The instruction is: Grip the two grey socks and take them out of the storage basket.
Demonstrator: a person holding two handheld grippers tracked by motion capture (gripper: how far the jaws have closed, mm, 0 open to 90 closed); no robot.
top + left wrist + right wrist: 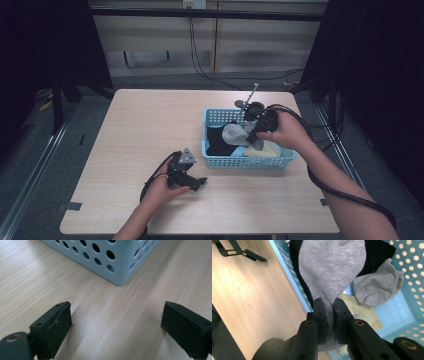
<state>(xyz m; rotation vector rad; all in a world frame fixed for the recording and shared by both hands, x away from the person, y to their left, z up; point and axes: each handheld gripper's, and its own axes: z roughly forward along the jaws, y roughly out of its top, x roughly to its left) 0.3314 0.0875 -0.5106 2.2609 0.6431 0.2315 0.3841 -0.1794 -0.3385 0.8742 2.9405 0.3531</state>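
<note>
high view: on my left, the left gripper (199, 183) sits low over the wooden table (145, 130), jaws spread wide with nothing between them — the blue basket (117, 267) corner lies just ahead of them. to the right, my right gripper (329, 312) is over the basket, jaws clamped on a grey sock (332, 267). a second grey sock (377, 287), a black cloth (379, 252) and a pale yellow cloth (362, 312) lie below it in the basket.

Wooden table (150, 125); blue basket (212, 117) on it.
</note>
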